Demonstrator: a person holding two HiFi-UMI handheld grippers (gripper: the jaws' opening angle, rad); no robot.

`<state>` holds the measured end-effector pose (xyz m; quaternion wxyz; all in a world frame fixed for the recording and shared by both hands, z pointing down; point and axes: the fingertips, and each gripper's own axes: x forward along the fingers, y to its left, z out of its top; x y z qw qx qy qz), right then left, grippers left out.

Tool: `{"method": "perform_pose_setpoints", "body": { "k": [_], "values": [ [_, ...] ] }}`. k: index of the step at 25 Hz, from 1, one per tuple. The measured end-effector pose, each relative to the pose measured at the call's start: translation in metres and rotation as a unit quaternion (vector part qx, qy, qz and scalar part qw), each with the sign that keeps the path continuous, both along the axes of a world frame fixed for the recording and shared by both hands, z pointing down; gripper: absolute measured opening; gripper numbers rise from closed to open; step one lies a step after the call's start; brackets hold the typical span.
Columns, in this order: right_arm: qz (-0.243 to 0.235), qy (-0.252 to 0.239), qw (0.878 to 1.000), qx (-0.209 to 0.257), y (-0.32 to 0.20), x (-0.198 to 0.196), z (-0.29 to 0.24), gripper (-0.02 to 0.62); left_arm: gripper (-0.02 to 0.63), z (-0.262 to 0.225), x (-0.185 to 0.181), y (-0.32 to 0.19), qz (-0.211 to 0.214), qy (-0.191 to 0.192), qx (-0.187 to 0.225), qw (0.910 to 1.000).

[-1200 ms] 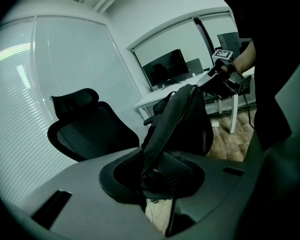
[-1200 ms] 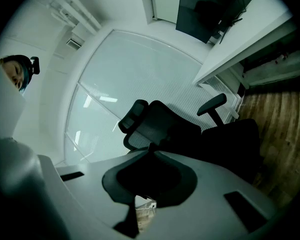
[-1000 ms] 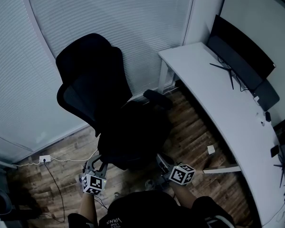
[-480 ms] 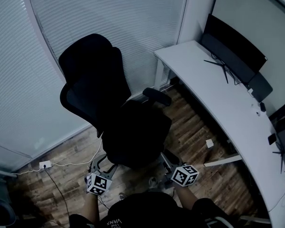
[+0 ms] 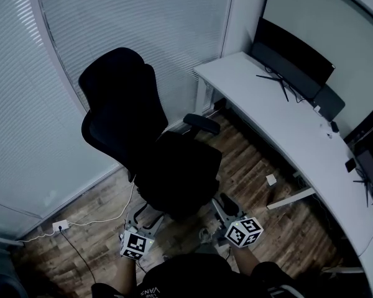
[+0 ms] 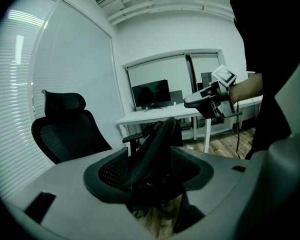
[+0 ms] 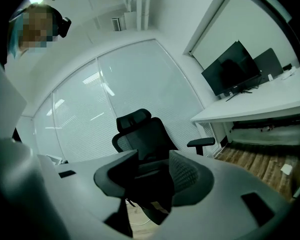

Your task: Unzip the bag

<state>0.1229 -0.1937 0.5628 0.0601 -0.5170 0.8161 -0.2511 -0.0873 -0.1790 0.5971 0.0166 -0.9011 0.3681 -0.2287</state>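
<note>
A black bag (image 6: 157,141) stands upright on the seat of a black office chair (image 5: 121,113); in the head view it merges with the dark seat (image 5: 177,179). My left gripper (image 5: 138,220) is low at the seat's front left. Its jaws are opening, and the bag shows in the gap (image 6: 150,179) without the pads pressing on it. My right gripper (image 5: 222,202) is at the seat's front right and also appears in the left gripper view (image 6: 210,96). Its jaws are opening too, and only the dark seat and bag (image 7: 150,184) lie beyond them, unheld.
A long white desk (image 5: 280,135) with a dark monitor (image 5: 292,61) runs along the right. Window blinds (image 5: 143,17) stand behind the chair. A white cable and socket (image 5: 61,225) lie on the wooden floor, and a small white object (image 5: 270,180) lies under the desk.
The head view has swung, so the desk and monitor sit further left. Both gripper cubes have shifted slightly right and down in the picture, still at the seat's front edge.
</note>
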Motion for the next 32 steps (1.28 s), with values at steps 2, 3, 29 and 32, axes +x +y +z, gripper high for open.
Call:
{"method": "perform_pose_setpoints", "body": {
  "k": [2,3,29,32],
  "values": [
    [0.005,0.007,1.0,0.006,0.01,-0.006,-0.005,0.173,0.265,-0.011,-0.003,0.007,-0.001,0.01,0.016,0.9998],
    [0.007,0.009,1.0,0.009,0.015,-0.01,-0.007,0.173,0.264,-0.016,-0.005,0.011,0.0,0.014,0.025,0.9996],
    [0.026,0.095,0.994,0.052,0.133,-0.09,-0.042,0.058,0.067,-0.095,-0.063,0.108,0.004,0.112,0.088,0.9898],
    [0.025,0.096,0.994,0.048,0.142,-0.097,-0.037,0.055,0.05,-0.089,-0.067,0.118,0.008,0.107,0.085,0.9906]
  ]
}}
